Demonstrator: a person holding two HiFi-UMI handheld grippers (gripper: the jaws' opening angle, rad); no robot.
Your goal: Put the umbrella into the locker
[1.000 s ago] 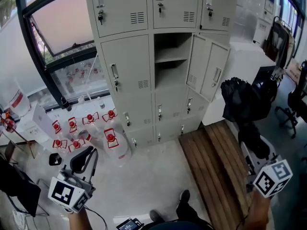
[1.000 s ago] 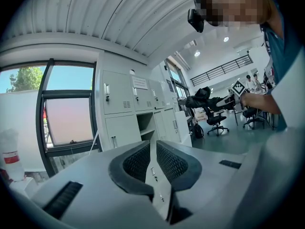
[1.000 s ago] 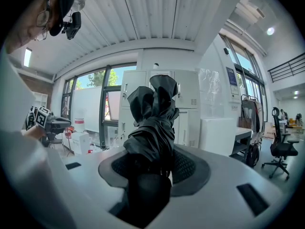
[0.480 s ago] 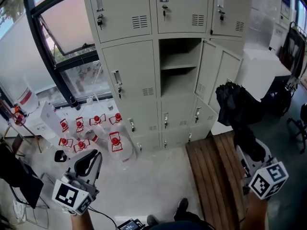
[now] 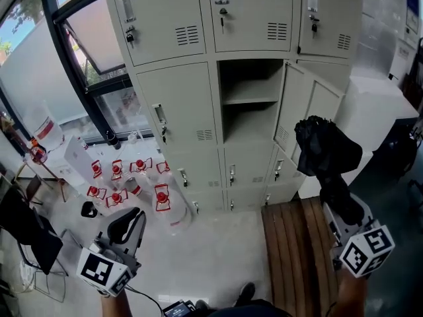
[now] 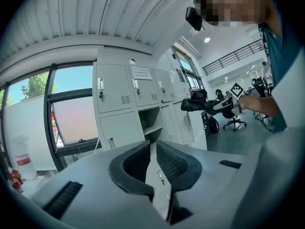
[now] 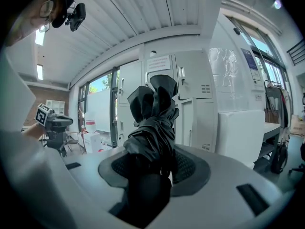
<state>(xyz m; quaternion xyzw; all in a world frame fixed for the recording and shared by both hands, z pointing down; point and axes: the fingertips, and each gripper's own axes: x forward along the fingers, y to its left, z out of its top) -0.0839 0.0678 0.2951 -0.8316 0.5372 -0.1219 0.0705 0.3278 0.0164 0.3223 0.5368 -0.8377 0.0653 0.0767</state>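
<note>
Black fabric of the folded umbrella (image 5: 325, 152) (image 7: 153, 113) is bunched btwn the jaws of the right gripper (image 5: 340, 200) (image 7: 155, 163). They clamp it near its lower end, and most of the bundle sticks out past the jaw tips, up & fwd. In head view it's held in the air just right of the grey locker (image 5: 198, 78), in front of the swung-open door (image 5: 310, 107), still outside. The open compartment (image 5: 250, 101), w/ one shelf, is to the umbrella's left. The left gripper (image 5: 127, 222) (image 6: 153, 159) is low at left, well apart from the umbrella. Its jaws are narrow, w/ only a slim slit btwn the pads and nothing in it. A wooden bench (image 5: 291, 249) lies under the right gripper. Red-capped bottles (image 5: 132, 183) sit on the floor (image 5: 211, 256) by the window (image 5: 86, 51).
</note>
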